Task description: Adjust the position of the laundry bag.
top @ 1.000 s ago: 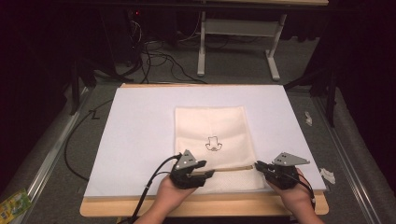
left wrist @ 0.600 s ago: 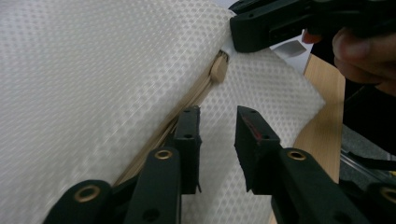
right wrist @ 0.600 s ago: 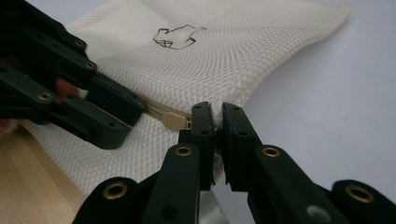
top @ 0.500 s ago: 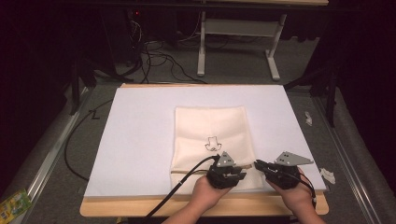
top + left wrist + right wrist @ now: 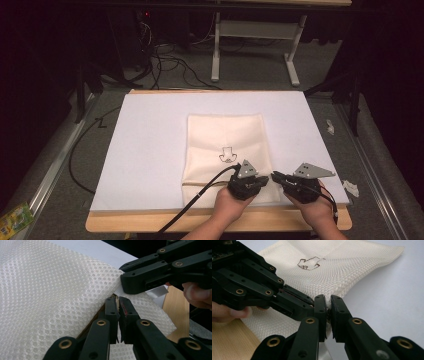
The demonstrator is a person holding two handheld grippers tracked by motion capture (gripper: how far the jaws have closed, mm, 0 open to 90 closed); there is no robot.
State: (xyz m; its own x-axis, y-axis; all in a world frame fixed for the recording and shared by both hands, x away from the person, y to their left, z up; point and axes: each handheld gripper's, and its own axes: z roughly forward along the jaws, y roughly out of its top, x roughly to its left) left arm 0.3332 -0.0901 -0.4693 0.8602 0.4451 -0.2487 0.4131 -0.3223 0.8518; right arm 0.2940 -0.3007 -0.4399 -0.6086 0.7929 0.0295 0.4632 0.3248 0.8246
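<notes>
**Both grippers pinch the near edge of a mesh bag**

The left gripper [image 5: 117,302] has its jaws drawn narrow on a fold of the cream mesh bag [image 5: 227,142] at the bag's near right corner. The right gripper [image 5: 327,301] has its jaws likewise closed tight on the bag's edge, the fabric squeezed between them. The two grippers sit just beside each other, tips almost touching, each held in a hand [image 5: 227,205] at the near side of the bag.

The bag lies flat on a white sheet [image 5: 150,145] covering the wooden desk [image 5: 130,222], a little right of the sheet's middle. Whether anything is inside the bag cannot be told.

A small dark outline drawing [image 5: 226,156] marks the bag just beyond the grippers. A black cable [image 5: 200,192] trails from the left gripper across the bag's near left corner. Scraps of white paper [image 5: 351,188] lie right of the bag, off the sheet.

The left gripper view shows the honeycomb weave of the mesh up close and a dark gap under the lifted fold; the high view shows the bag's whole outline.
</notes>
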